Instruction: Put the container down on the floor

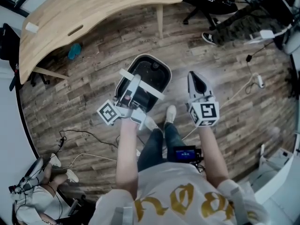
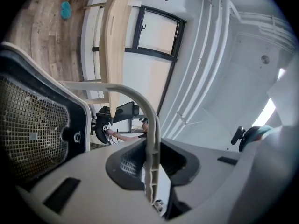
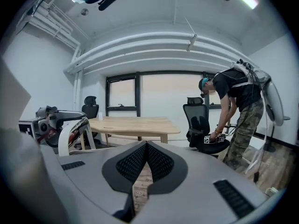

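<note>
Readable words: none | white shirt (image 1: 187, 179): big gold letters, cut off, illegible | left marker cube (image 1: 108, 112), right marker cube (image 1: 205, 113): black-and-white square code patterns only

Bare floor (image 1: 93, 86) is lying open left of and beyond the container (image 1: 149, 76). Worktop (image 1: 84, 8) and its leg (image 1: 160, 20) are closing off the far side. Cables (image 1: 89, 134) are trailing at near left, a white cord (image 1: 243, 89) at right, and shoes (image 1: 170, 112) are standing on the near side.

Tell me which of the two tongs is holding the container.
The left tongs, clamped on the white handle of the container. The right tongs are shut on nothing, beside the container and apart from it.
</note>
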`<state>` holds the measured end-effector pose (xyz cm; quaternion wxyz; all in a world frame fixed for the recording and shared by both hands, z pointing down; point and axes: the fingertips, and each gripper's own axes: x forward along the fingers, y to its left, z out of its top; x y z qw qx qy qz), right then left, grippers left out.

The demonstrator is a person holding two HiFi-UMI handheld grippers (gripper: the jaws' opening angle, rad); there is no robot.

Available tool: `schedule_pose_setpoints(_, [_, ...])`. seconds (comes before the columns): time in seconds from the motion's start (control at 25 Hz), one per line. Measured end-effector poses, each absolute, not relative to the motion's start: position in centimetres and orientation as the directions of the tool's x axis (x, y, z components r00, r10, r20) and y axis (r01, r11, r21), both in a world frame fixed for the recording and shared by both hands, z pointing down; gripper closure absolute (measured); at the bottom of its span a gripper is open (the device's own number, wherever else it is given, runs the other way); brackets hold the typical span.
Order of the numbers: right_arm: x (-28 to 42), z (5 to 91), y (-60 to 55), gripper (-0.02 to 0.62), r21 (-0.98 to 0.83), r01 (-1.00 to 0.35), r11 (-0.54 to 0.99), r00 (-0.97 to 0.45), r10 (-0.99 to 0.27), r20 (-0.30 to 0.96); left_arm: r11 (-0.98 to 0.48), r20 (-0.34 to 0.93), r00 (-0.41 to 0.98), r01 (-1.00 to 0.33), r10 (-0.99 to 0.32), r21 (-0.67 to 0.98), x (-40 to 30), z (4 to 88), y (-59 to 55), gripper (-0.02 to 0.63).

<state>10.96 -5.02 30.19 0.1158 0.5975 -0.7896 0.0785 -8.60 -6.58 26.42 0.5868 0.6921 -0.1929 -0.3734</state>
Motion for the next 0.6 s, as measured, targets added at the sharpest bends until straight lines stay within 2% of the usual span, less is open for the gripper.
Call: schedule_pose_setpoints(0.6, [10.5,37.5,-6.3,0.597,0.012,-0.959,0.283,-0.263,-0.907,0.328,-0.171,-0.228,0.68,0.152,-0.697,0.974,-8.2,34.7,-7.7,0.538])
